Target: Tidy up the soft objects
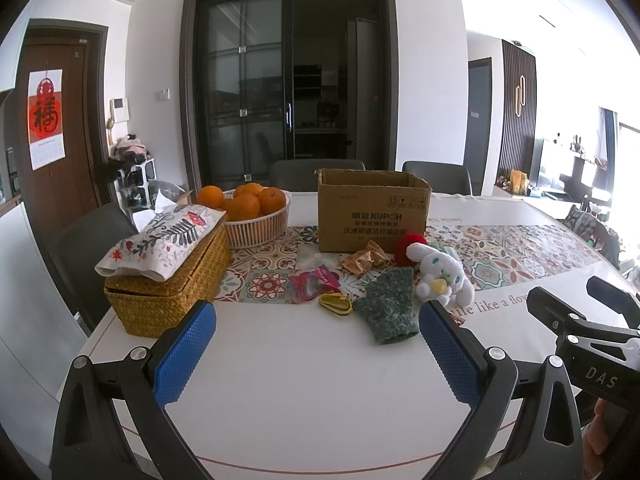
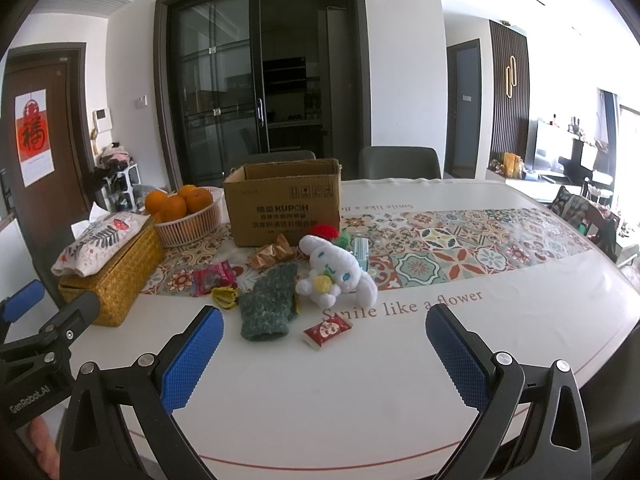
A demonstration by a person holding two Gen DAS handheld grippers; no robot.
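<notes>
Both the left hand-held gripper (image 1: pixel 318 344) and right hand-held gripper (image 2: pixel 324 346) hover wide and empty; better to pinch the white long-eared plush toy (image 2: pixel 334 268) at its body and lift it clear toward the open brown cardboard box (image 2: pixel 286 208).

The cardboard box (image 2: pixel 282 204) carries the brand "KUPOH" on its front, preceded by two Chinese characters and followed by two lines of Chinese print too small to read; small handling symbols sit at the upper right of that face. The table cover (image 2: pixel 400 344) bears the phrase "Smile like a flower" along its near border, repeated upside down along the far border. The red poster (image 1: pixel 46 114) on the door shows a large Chinese character, "福". The left gripper (image 2: pixel 28 396) body reads "GenRobot.AI". The right gripper (image 1: pixel 600 378) body reads "DAS".
</notes>
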